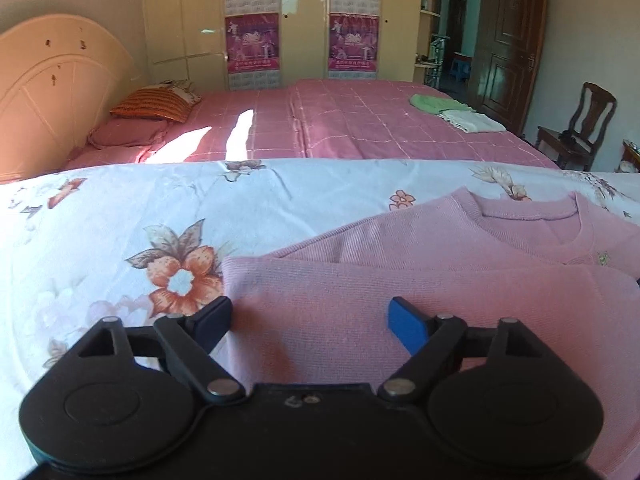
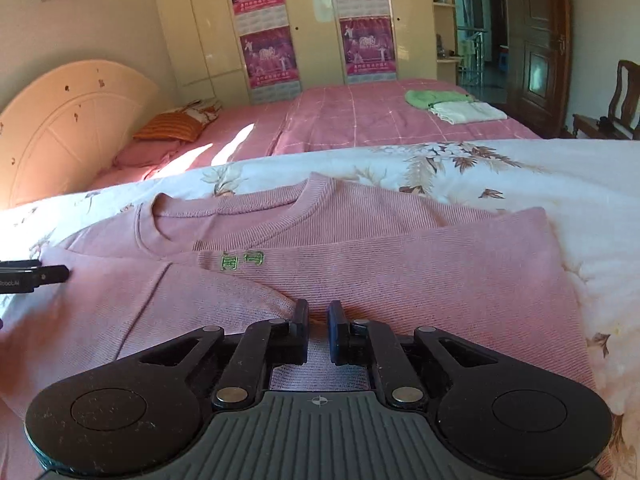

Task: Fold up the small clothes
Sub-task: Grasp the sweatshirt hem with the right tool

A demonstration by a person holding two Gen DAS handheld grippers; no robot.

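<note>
A pink knit sweater (image 1: 440, 292) lies on a white floral sheet (image 1: 120, 216), its lower part folded up over the chest. It also shows in the right wrist view (image 2: 400, 264), with a green logo (image 2: 242, 260) below the collar. My left gripper (image 1: 310, 318) is open, its fingers spread over the folded left edge of the sweater. My right gripper (image 2: 318, 316) is nearly shut, with a narrow gap between the jaws, resting low on the folded cloth; I cannot tell if it pinches any. The left gripper's finger (image 2: 44, 274) shows at the right view's left edge.
Behind the floral sheet lies a bed with a pink checked cover (image 1: 360, 124), an orange striped pillow (image 1: 154, 104) and folded green and white clothes (image 1: 456, 112). A cream headboard (image 1: 52, 88) stands left. A wardrobe (image 2: 312, 20), a dark door (image 1: 508, 40) and a wooden chair (image 1: 576, 128) are beyond.
</note>
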